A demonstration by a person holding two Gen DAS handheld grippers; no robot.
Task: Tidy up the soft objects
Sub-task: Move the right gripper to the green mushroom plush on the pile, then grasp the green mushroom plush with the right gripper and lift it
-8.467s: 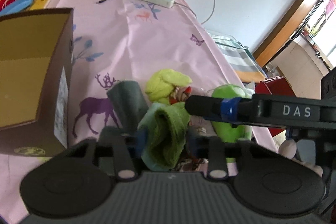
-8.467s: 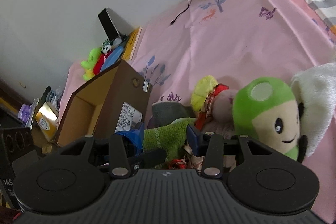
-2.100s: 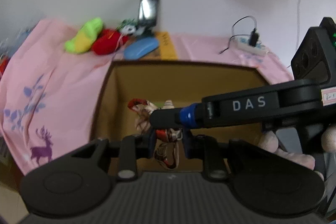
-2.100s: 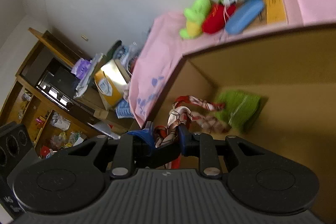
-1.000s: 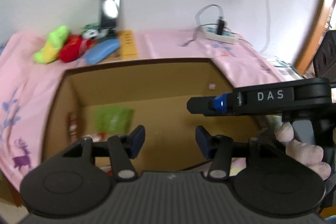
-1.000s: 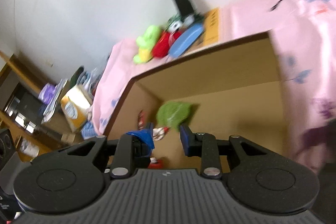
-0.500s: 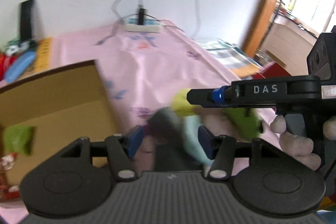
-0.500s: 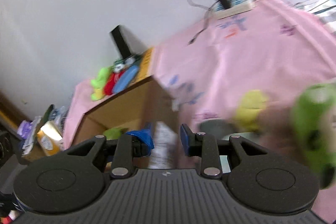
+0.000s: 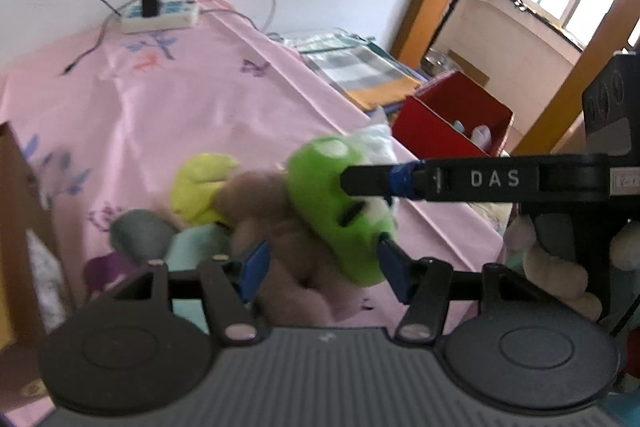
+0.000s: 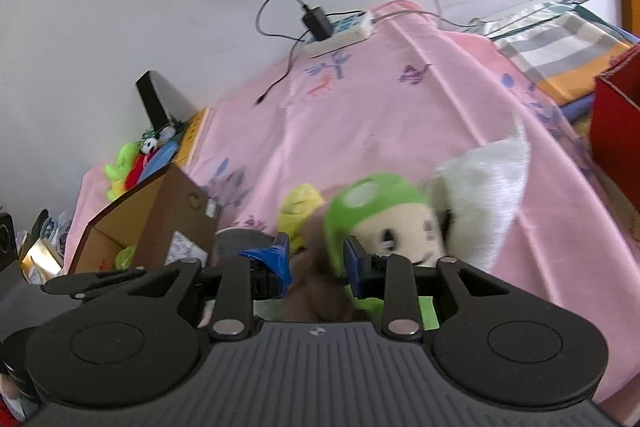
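A pile of soft toys lies on the pink bedsheet [image 9: 168, 99]: a green mushroom plush [image 9: 332, 203], a brown plush [image 9: 280, 227], a yellow-green plush [image 9: 200, 187], a grey roll [image 9: 140, 235] and a pale teal cloth [image 9: 192, 247]. My left gripper [image 9: 320, 263] is open, with the brown and green plush between its fingers. My right gripper [image 10: 316, 263] is open, its fingers either side of the brown plush [image 10: 316, 263], next to the green mushroom plush [image 10: 384, 211]. The cardboard box [image 10: 160, 223] stands at the left with a green cloth [image 10: 126, 255] inside.
A white plush [image 10: 488, 187] lies right of the mushroom. A power strip [image 9: 160, 17] with cables sits at the far edge by the wall. A red box [image 9: 452, 119] stands off the bed to the right. Small toys [image 10: 132, 163] lie behind the cardboard box.
Both grippers have swung from over the cardboard box, where they let go of the patterned cloth, back right to the toy pile. Both are open around the brown plush.
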